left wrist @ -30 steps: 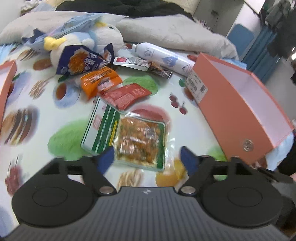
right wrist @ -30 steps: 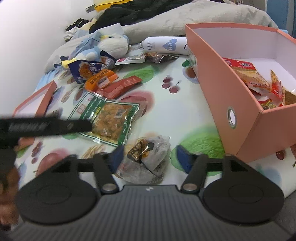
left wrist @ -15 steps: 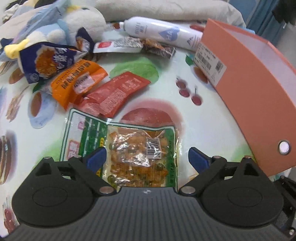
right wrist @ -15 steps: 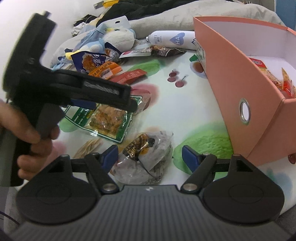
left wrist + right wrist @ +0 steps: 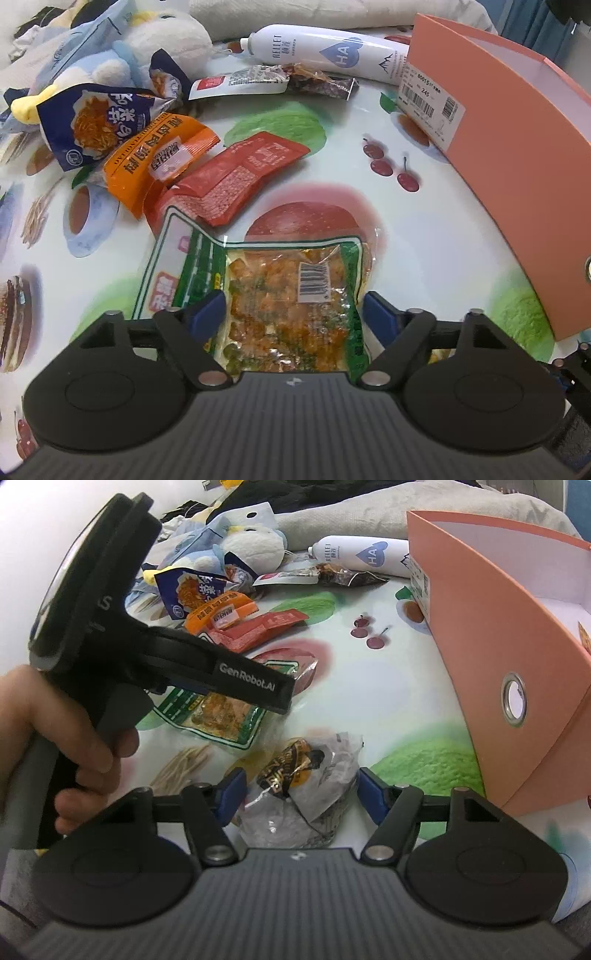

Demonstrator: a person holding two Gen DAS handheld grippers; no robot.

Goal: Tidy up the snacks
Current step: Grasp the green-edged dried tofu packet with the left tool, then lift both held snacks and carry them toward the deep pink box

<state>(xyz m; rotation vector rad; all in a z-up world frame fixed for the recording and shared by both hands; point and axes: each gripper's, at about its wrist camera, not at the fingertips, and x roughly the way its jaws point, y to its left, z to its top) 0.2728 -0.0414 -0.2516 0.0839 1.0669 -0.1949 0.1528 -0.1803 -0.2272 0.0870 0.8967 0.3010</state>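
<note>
A green-edged clear snack pack (image 5: 280,295) lies flat on the fruit-print cloth, and my open left gripper (image 5: 291,314) straddles its near end. It also shows in the right wrist view (image 5: 221,720), partly under the left gripper's body (image 5: 155,653). My open right gripper (image 5: 297,794) straddles a crumpled grey snack bag (image 5: 306,786). A red pack (image 5: 236,177), an orange pack (image 5: 159,158) and a dark blue bag (image 5: 92,122) lie beyond. The orange box (image 5: 491,657) stands at the right.
A white bottle (image 5: 332,51) lies at the back beside a dark long snack (image 5: 273,79). A plush toy (image 5: 155,44) and grey bedding (image 5: 406,513) sit behind. The box's labelled wall (image 5: 517,155) rises close on the right.
My left gripper moved forward and down until its fingers straddle the green-edged pack. In the right wrist view it came in from the left. The right gripper edged closer over the grey bag.
</note>
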